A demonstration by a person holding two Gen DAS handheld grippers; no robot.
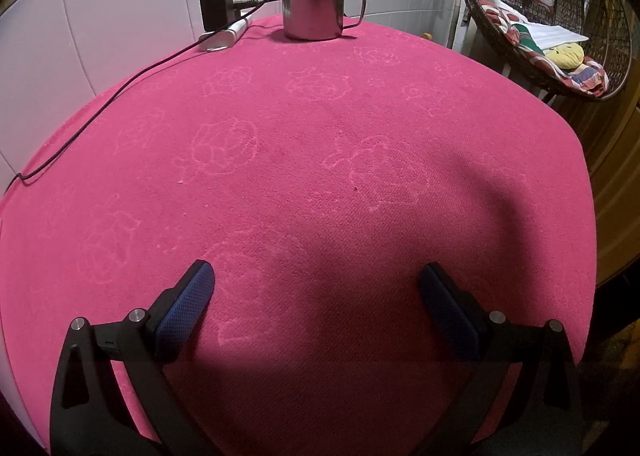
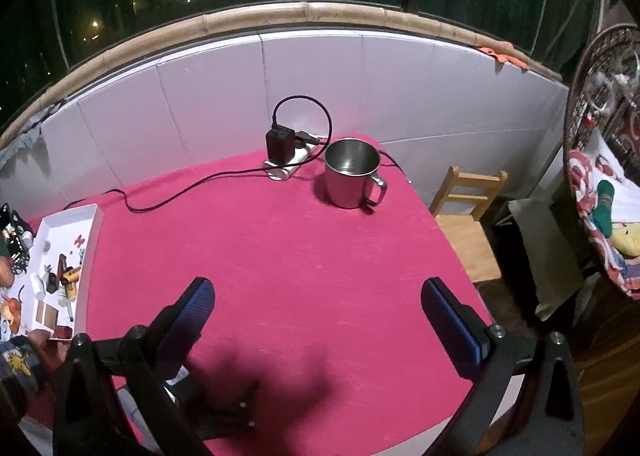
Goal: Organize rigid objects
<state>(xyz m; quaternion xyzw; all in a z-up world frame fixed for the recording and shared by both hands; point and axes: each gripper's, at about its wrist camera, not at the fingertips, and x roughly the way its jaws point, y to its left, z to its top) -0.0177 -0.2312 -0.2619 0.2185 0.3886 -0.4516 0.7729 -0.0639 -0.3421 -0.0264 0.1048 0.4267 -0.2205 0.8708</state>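
A steel mug (image 1: pixel 313 9) with its handle to the right stands upright at the far edge of the pink-covered table (image 1: pixel 320 184). It also shows in the right wrist view (image 2: pixel 352 173), empty inside. My left gripper (image 1: pixel 316 280) is open and empty, low over the near part of the table, far from the mug. My right gripper (image 2: pixel 318 294) is open and empty, higher above the table's near side. A white tray (image 2: pixel 60 256) of several small items sits at the left table edge.
A black charger (image 1: pixel 216 7) plugged into a white power strip (image 1: pixel 226 36) sits left of the mug, its cable (image 1: pixel 100 108) trailing across the left of the table. A tiled wall (image 2: pixel 320 88) is behind. A wooden chair (image 2: pixel 468 212) and a wicker basket (image 1: pixel 540 16) stand to the right.
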